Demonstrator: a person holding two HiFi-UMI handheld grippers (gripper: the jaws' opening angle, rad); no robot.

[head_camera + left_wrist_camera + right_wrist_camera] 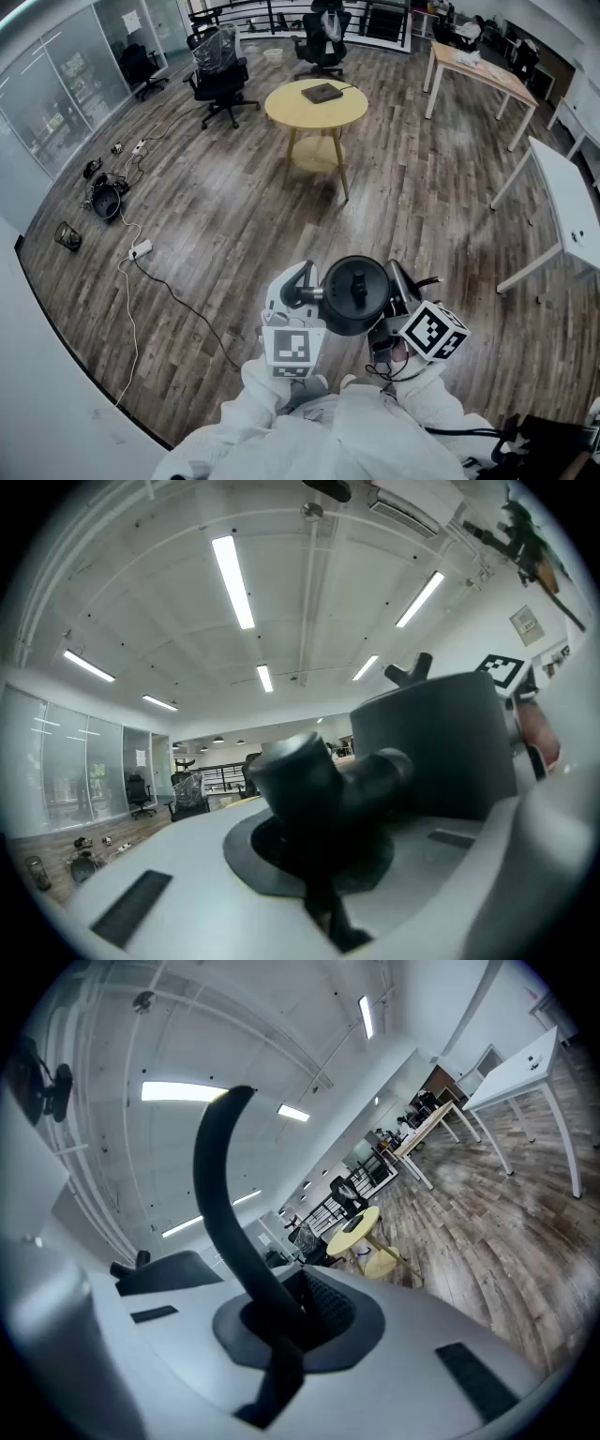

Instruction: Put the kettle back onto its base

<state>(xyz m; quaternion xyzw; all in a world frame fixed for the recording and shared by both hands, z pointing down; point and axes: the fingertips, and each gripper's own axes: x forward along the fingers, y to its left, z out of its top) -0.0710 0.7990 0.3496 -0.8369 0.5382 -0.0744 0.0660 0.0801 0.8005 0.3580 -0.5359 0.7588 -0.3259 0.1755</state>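
A dark round kettle (356, 293) with a knobbed lid hangs in the air in front of the person, above the wooden floor. My left gripper (305, 287) is shut on a thick black stub (314, 780) that sticks out of the kettle's left side; the kettle body (441, 742) fills the right of the left gripper view. My right gripper (397, 287) is shut on the kettle's thin curved black handle (230, 1213). Far ahead, a flat dark slab with a cord (322, 92), probably the base, lies on a round yellow table (281, 105).
Black office chairs (220, 75) stand behind the yellow table. White tables (567, 202) line the right side, with a wooden-topped one (483, 70) further back. A cable with a power strip (141, 249) and small items lie on the floor at left, by a glass wall (56, 84).
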